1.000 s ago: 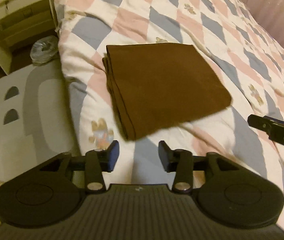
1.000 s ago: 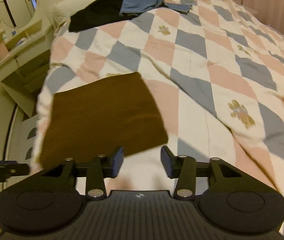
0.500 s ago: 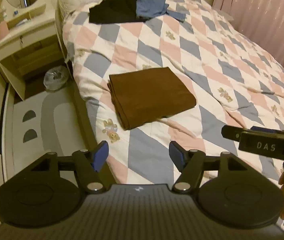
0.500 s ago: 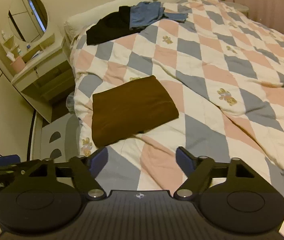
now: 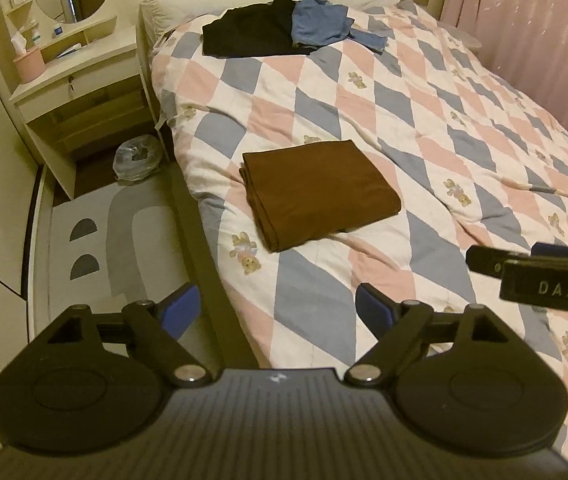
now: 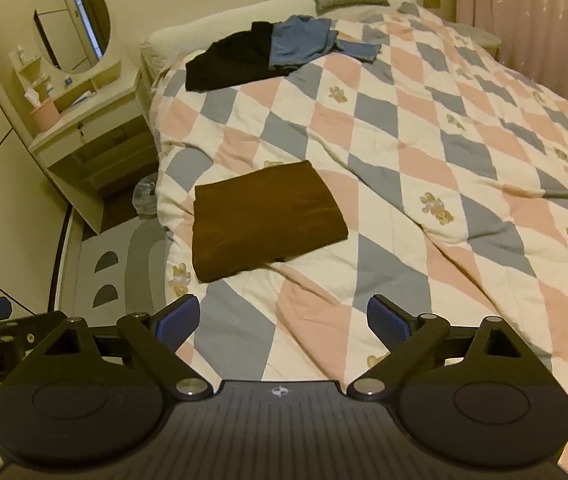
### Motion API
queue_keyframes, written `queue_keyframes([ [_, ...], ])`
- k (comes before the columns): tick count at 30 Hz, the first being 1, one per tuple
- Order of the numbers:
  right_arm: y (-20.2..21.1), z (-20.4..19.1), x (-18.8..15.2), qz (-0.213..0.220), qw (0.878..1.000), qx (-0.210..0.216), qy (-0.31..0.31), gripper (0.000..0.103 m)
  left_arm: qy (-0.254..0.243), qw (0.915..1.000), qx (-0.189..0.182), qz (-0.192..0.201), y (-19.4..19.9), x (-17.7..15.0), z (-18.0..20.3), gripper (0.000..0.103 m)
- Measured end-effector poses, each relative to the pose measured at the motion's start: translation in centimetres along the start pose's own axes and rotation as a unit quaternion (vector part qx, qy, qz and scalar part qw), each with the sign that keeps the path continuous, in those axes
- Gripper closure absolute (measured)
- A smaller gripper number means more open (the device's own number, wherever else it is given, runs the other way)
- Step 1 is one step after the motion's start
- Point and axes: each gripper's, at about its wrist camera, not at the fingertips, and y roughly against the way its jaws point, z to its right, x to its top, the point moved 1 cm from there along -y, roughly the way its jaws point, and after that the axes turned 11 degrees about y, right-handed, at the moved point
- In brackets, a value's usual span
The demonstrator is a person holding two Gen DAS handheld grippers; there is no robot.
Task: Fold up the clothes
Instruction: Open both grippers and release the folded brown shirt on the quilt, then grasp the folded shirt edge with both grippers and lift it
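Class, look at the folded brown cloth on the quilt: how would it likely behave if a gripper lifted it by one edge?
The folded brown cloth would probably flop and unfold, since its stacked layers lie loose along the left edge. It looks light, barely denting the quilt. It should not roll, because it lies flat.

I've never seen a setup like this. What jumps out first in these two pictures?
A neatly folded brown cloth lies on the checked quilt near the bed's left edge. Up by the headboard sits an unfolded heap: a black garment with a blue garment beside it. In front, the left gripper and right gripper hang above the bed's near end with fingers spread wide, holding nothing.
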Motion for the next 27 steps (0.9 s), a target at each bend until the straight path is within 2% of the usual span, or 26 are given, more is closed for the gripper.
queue_keyframes([
  [5, -0.1, 0.1, 0.8, 0.002, 1.000, 0.006, 0.007, 0.010, 0.005, 1.0000, 0.001, -0.001, -0.4, 0.5, -0.1, 0.012],
  [10, -0.9, 0.5, 1.4, -0.004, 1.000, 0.006, 0.011, 0.010, 0.007, 0.9999, -0.006, -0.010, -1.5, 1.0, -0.4, 0.011],
  [14, -1.9, 0.8, 1.7, -0.012, 1.000, 0.008, 0.008, 0.010, 0.017, 0.9993, -0.023, -0.026, -2.9, 1.5, -1.1, 0.004],
  [19, -3.5, 1.6, 1.7, -0.028, 1.000, 0.009, -0.002, 0.010, 0.041, 0.9954, -0.067, -0.055, -5.5, 2.5, -2.3, 0.004],
  [21, -4.7, 2.2, 1.3, -0.041, 0.999, 0.009, -0.012, 0.010, 0.072, 0.9900, -0.099, -0.069, -7.2, 3.1, -3.4, 0.004],
  [23, -5.8, 3.0, 0.8, -0.056, 0.998, 0.008, -0.023, 0.010, 0.118, 0.9806, -0.134, -0.081, -9.1, 3.7, -5.0, 0.004],
  [27, -8.5, 4.6, -0.2, -0.080, 0.995, 0.016, -0.051, 0.012, 0.222, 0.9509, -0.190, -0.102, -14.2, 5.2, -8.3, 0.004],
])
